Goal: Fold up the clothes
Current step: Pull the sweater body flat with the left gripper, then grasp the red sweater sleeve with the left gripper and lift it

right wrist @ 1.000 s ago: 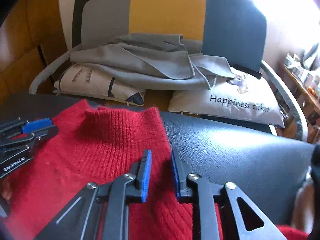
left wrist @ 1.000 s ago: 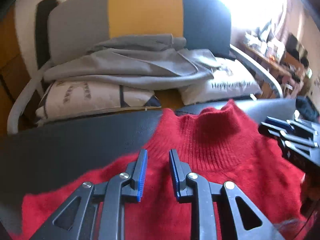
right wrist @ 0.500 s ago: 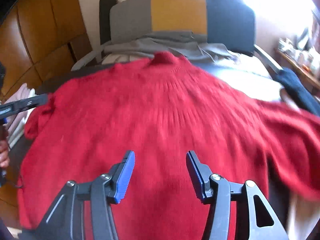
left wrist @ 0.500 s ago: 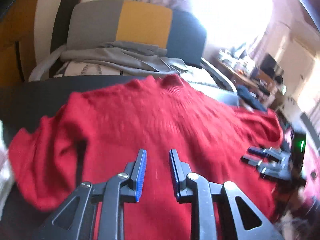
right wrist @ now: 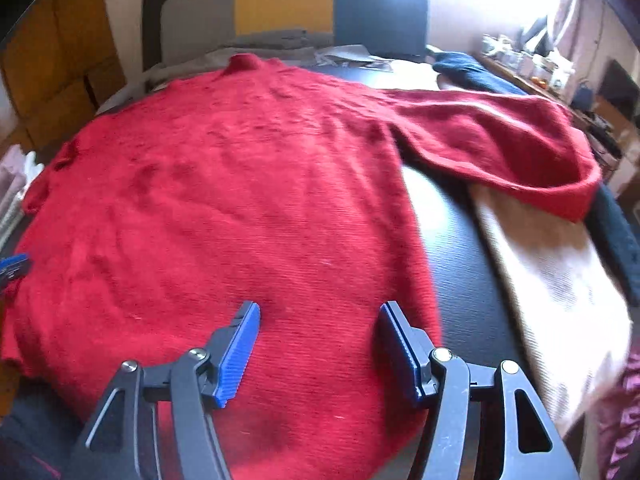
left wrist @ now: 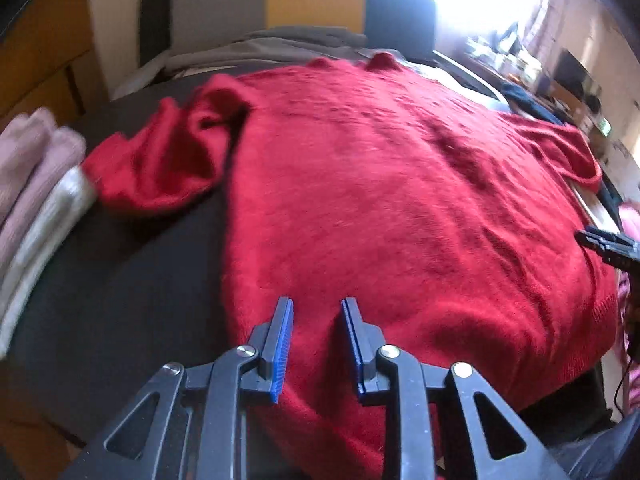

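Observation:
A red knitted sweater (left wrist: 380, 200) lies spread flat on a black table (left wrist: 120, 272), collar at the far end. Its left sleeve (left wrist: 160, 160) is bunched at the left. Its right sleeve (right wrist: 500, 140) stretches out to the right over a cream cloth. My left gripper (left wrist: 316, 320) hovers over the sweater's lower left hem, jaws a small gap apart and empty. My right gripper (right wrist: 320, 320) is wide open and empty above the lower right hem. The right gripper's tip shows at the edge of the left wrist view (left wrist: 604, 244).
A stack of folded pink and white clothes (left wrist: 36, 184) sits at the table's left edge. A cream cloth (right wrist: 552, 272) and a dark blue garment (right wrist: 472, 72) lie at the right. A grey, yellow and blue chair (right wrist: 288, 4) with grey clothes stands behind the table.
Both grippers have pulled back from the collar to the sweater's hem end, and the whole sweater now shows spread out. The right gripper has opened wide.

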Motion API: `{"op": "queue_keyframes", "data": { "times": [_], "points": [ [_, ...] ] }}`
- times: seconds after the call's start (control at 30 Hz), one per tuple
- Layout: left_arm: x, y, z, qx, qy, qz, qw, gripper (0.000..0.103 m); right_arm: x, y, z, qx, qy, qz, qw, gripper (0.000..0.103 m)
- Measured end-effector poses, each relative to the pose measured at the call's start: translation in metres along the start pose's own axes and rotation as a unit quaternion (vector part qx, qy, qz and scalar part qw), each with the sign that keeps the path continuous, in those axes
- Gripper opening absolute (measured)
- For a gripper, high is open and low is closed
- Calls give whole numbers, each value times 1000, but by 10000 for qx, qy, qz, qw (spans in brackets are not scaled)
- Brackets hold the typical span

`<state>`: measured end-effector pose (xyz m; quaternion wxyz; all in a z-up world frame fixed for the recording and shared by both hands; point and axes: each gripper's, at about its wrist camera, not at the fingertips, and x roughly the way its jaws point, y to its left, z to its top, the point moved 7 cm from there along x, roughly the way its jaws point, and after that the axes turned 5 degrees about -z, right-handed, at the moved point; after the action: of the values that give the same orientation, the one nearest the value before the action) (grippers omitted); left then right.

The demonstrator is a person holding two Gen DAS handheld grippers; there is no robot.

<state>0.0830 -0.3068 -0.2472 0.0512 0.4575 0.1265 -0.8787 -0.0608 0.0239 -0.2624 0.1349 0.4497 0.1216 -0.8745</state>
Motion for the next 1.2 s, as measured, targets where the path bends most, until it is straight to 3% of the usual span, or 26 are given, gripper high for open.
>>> {"op": "queue_keyframes", "data": {
  "times": [0.1,0.2,0.4,0.47,0.57,0.7,0.8,0.93,1.0,1.03,1.1,1.2],
  "points": [
    [-17,22,-8,-832,-180,-464,9953,25,-2,-8,1,39,21,-120,9999,67],
    [-37,59,-14,-1877,-516,-798,9776,25,-10,-4,7,-30,-96,-225,9997,67],
    [-76,134,0,-2584,-1205,-369,9578,30,-28,55,43,-202,-593,515,9967,69],
    [-73,142,11,-2716,-1182,-496,9538,32,-23,79,52,-303,-606,732,9950,69],
    [-63,137,37,-2127,-1186,275,9695,33,-11,109,57,-383,-502,946,9935,69],
    [-45,129,66,-1484,-1066,739,9804,34,5,126,50,-375,-276,1153,9922,69],
    [-18,131,79,-1055,-688,1420,9818,34,14,123,43,-284,-277,1246,9914,71],
    [19,145,85,-901,-44,2111,9733,34,17,122,40,-273,-390,1325,9900,78],
    [26,150,84,-963,71,2180,9712,33,17,125,39,-349,-450,1312,9897,84],
    [27,153,84,-1117,-19,2088,9716,20,18,127,38,-387,-481,1306,9895,88],
    [16,151,90,-1499,-376,1619,9746,8,18,131,37,-463,-541,1294,9890,92],
    [-16,145,114,-1890,-1166,898,9709,6,19,137,35,-577,-632,1275,9881,96]
  ]
}}
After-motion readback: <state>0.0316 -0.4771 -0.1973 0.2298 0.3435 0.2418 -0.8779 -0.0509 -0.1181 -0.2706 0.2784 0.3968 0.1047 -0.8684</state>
